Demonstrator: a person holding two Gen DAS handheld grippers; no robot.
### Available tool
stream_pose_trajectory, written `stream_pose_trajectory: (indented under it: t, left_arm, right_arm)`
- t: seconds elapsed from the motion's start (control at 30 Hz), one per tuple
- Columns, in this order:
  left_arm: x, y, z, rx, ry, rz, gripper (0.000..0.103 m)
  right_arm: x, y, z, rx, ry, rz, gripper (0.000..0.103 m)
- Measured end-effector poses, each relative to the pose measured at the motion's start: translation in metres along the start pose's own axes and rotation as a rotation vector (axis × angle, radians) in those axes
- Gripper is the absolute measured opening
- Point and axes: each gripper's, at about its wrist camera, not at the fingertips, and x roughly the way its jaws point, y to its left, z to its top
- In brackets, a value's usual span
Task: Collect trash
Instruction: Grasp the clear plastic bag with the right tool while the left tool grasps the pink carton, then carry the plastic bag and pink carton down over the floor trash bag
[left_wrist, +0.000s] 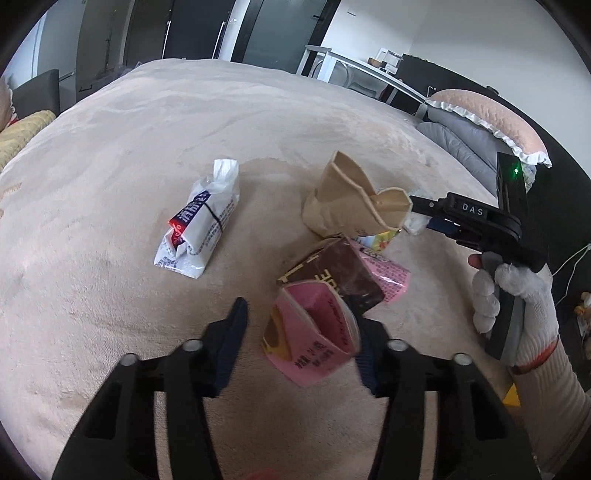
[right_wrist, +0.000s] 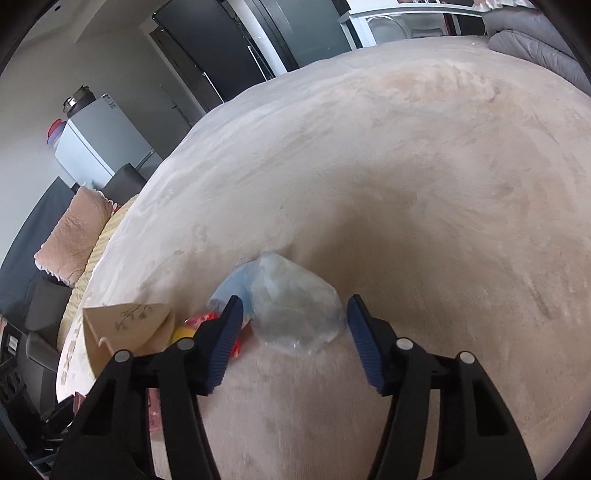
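Two pickups under way on the bed (left_wrist: 147, 122): left tongs (left_wrist: 299, 332) stood released around the pink carton (left_wrist: 314, 339), right tongs (right_wrist: 295, 317) released astride the clear plastic wrapper (right_wrist: 295, 306); next, clench and lift each.

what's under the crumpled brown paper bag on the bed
The brown paper bag lies on the beige blanket. A yellow-green printed wrapper pokes out from beneath its near edge, beside the pink carton. Whatever else lies under the bag is covered.
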Motion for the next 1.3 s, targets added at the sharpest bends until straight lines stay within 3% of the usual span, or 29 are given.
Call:
stream_pose_trajectory:
  t: [0.13,0.53,0.93,1.3]
  left_arm:
    - [0.001,0.004,0.001,-0.009,-0.006,0.005,0.032]
    - [-0.011,0.003,0.003,-0.007,-0.030,0.006,0.031]
    - [-0.048,-0.027,-0.002,0.030,-0.064,-0.007,0.031]
    - [-0.099,-0.064,-0.026,0.065,-0.096,-0.035,0.031]
  right_arm:
    - [0.003,-0.001,0.001,0.008,0.000,-0.011,0.052]
    - [-0.021,0.006,-0.002,-0.022,-0.031,-0.035,0.050]
    - [-0.082,0.029,-0.034,-0.088,-0.046,-0.041,0.050]
    - [-0.161,0.069,-0.086,-0.158,-0.055,-0.006,0.050]
